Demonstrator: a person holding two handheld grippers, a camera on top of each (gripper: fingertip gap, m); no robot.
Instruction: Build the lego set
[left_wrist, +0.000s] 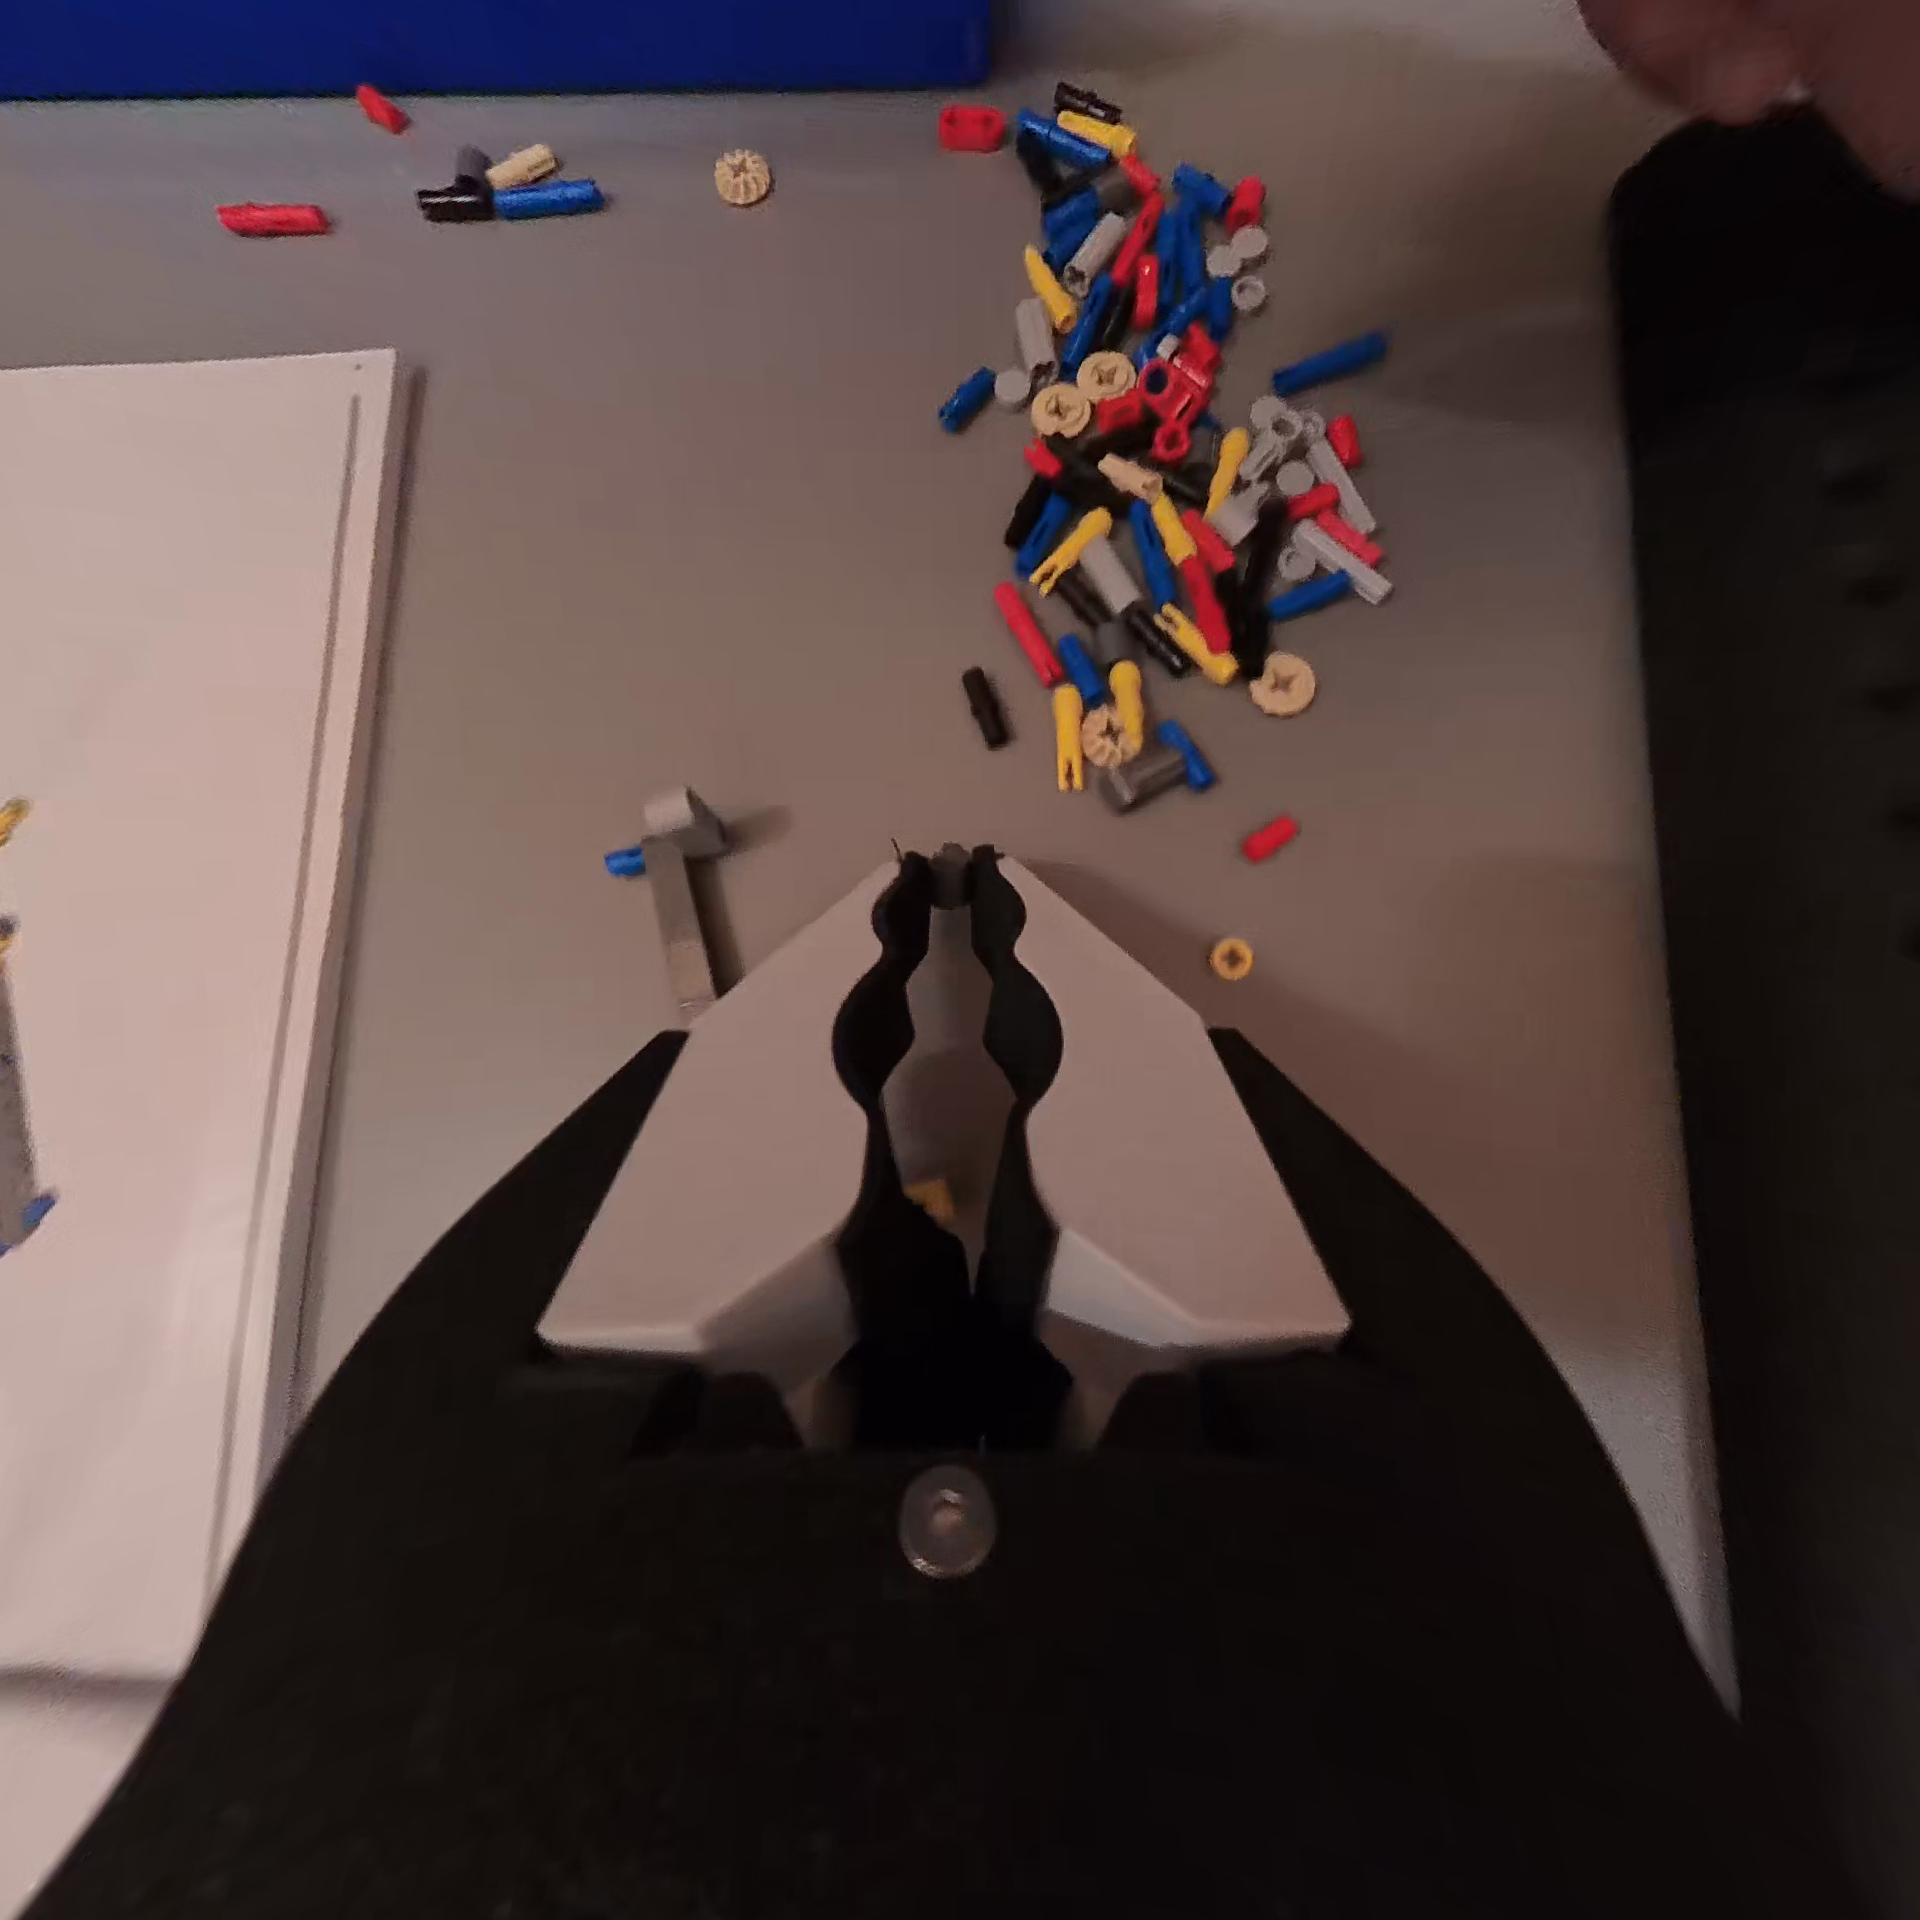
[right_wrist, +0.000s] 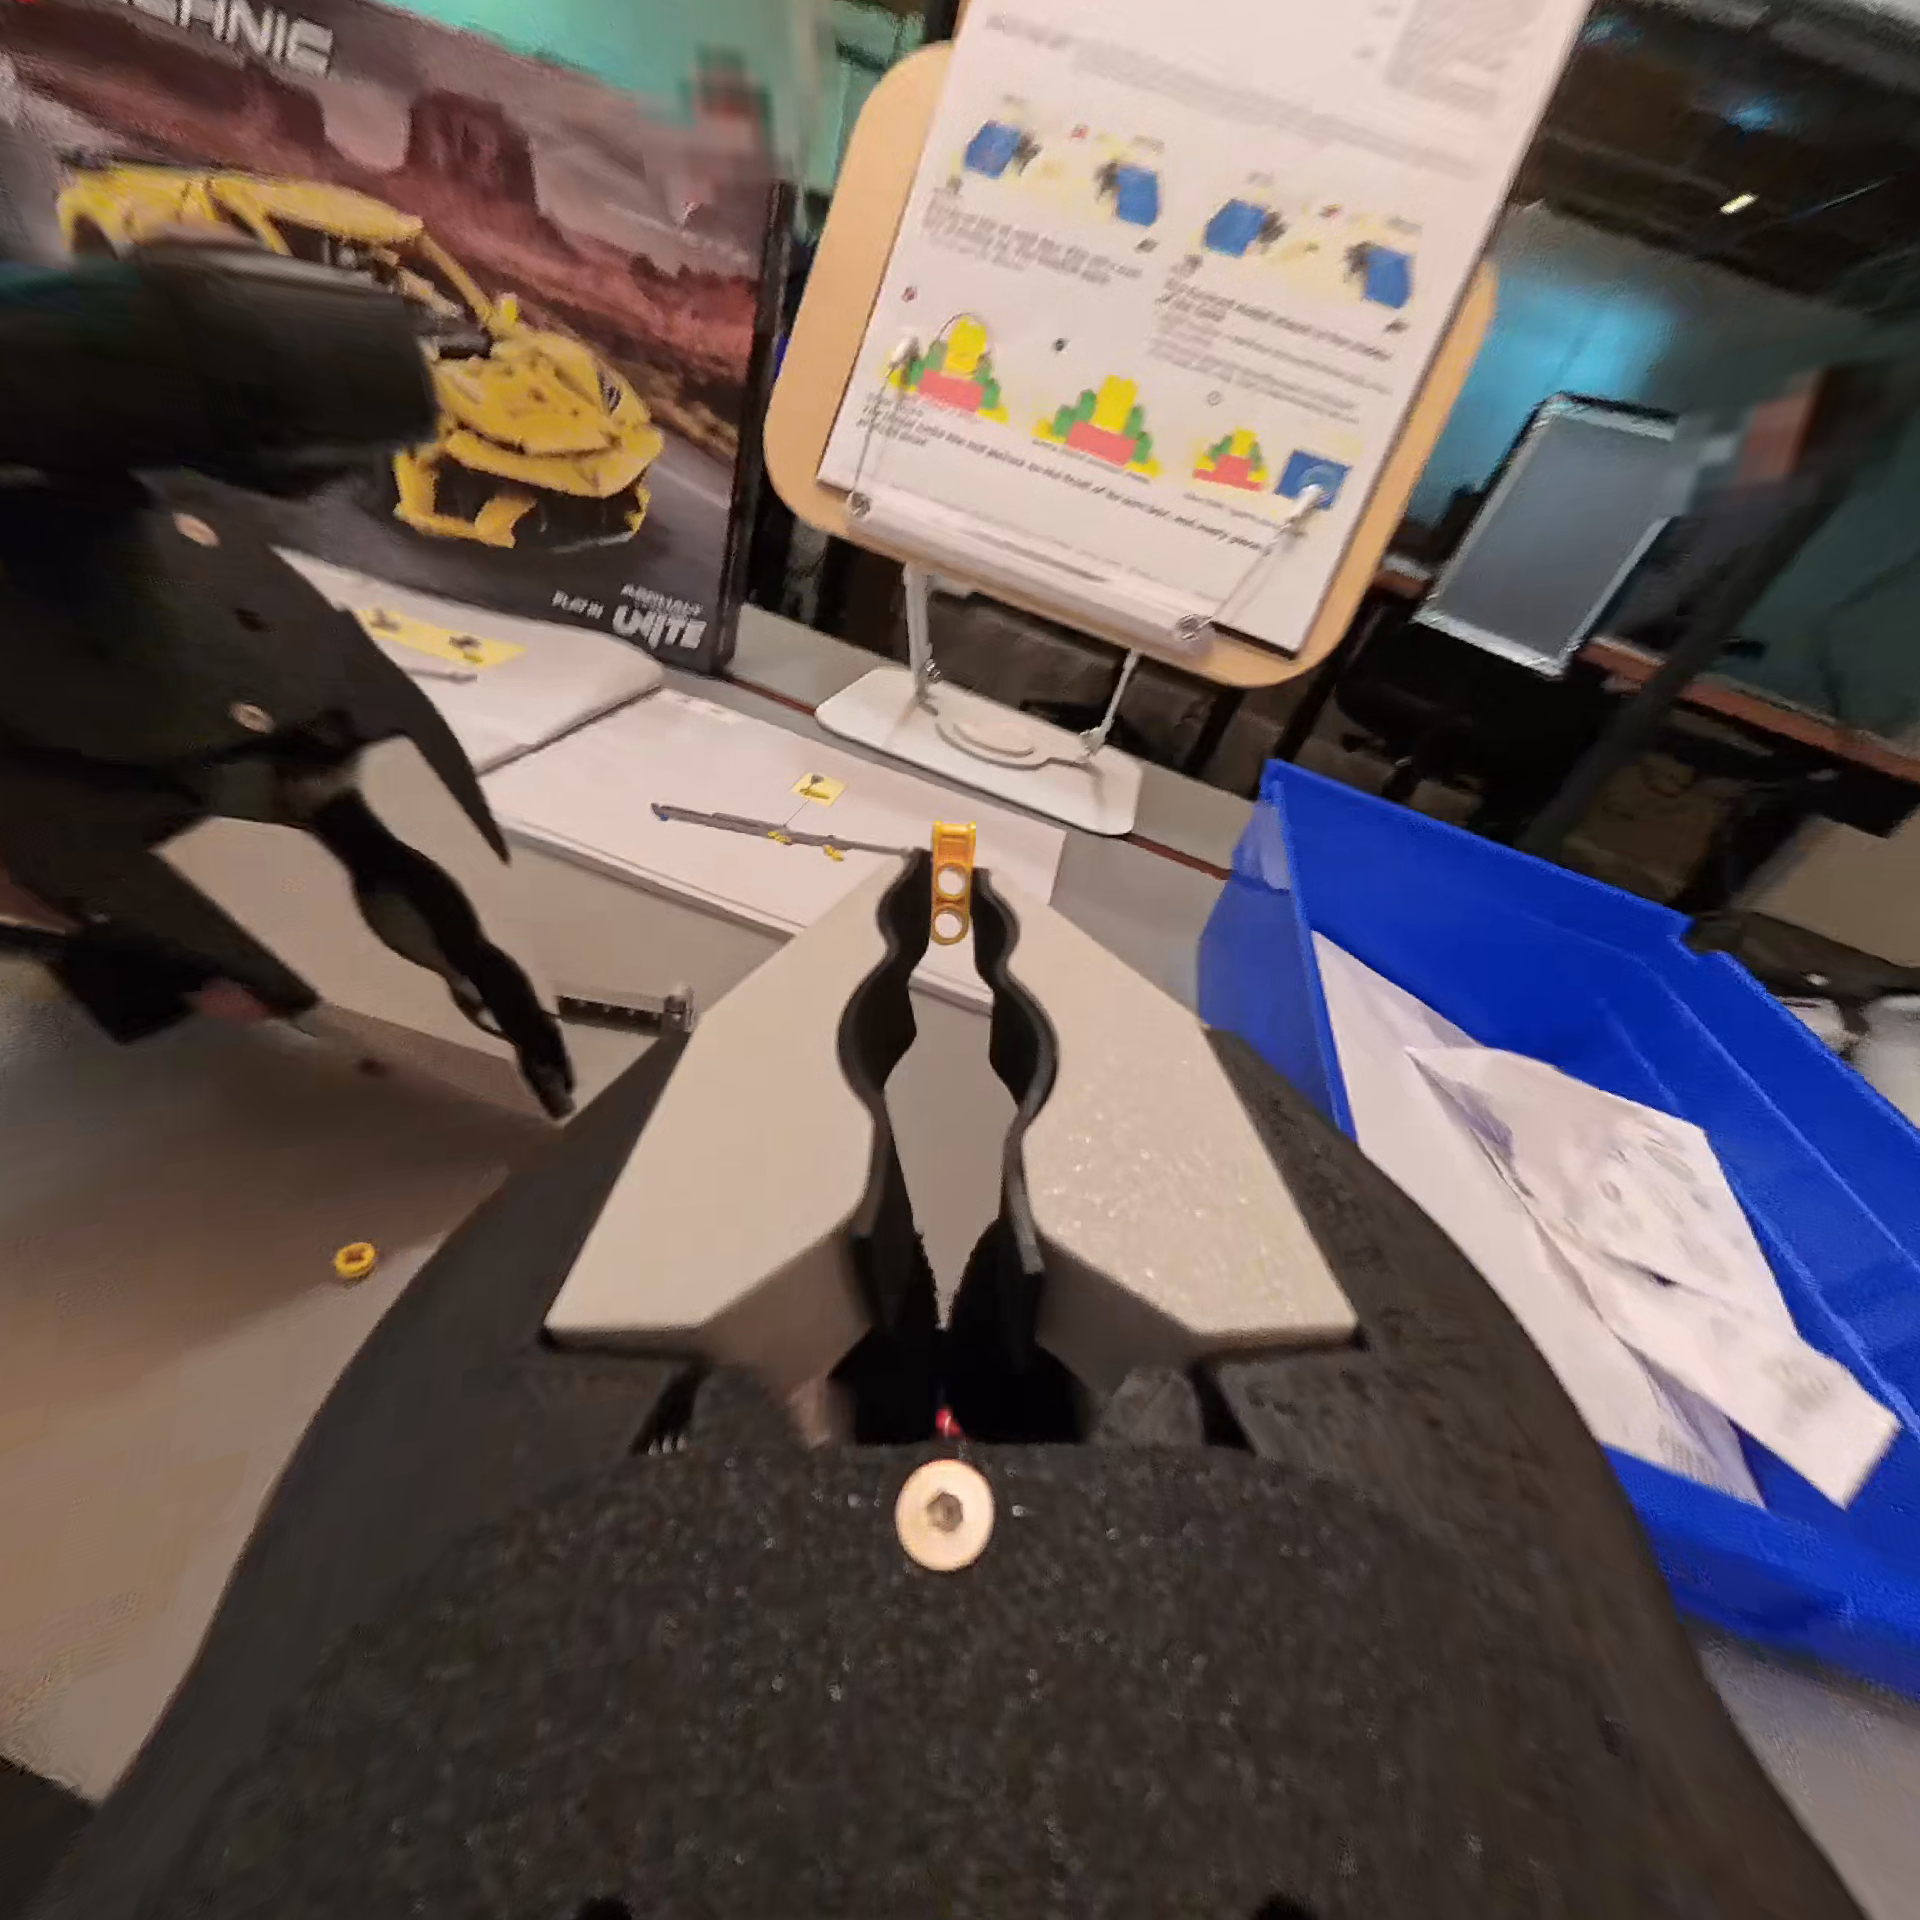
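Observation:
My left gripper (left_wrist: 948, 873) is shut on a small grey piece (left_wrist: 948, 862), low over the grey table. It also shows in the right wrist view (right_wrist: 551, 1091) at the left, pointing down. A grey beam with a blue pin (left_wrist: 681, 904) lies just left of its tips and shows in the right wrist view (right_wrist: 623, 1006) too. My right gripper (right_wrist: 951, 868) is shut on a small yellow beam with holes (right_wrist: 953, 883), held upright above the table. A pile of small loose pieces (left_wrist: 1174, 447) lies ahead to the right.
An open instruction booklet (left_wrist: 156, 935) lies at the left. A yellow bush (left_wrist: 1231, 958) and a red pin (left_wrist: 1270, 837) lie near the left tips. A blue bin with papers (right_wrist: 1558, 1039) stands at the right. The set's box (right_wrist: 468, 364) and a document stand (right_wrist: 1143, 312) stand behind. Tip to tip, the grippers are about 15 centimeters apart. About 5 centimeters separates my left fingertips from the yellow bush (left_wrist: 1231, 958). Look for it in the right wrist view (right_wrist: 353, 1252) too.

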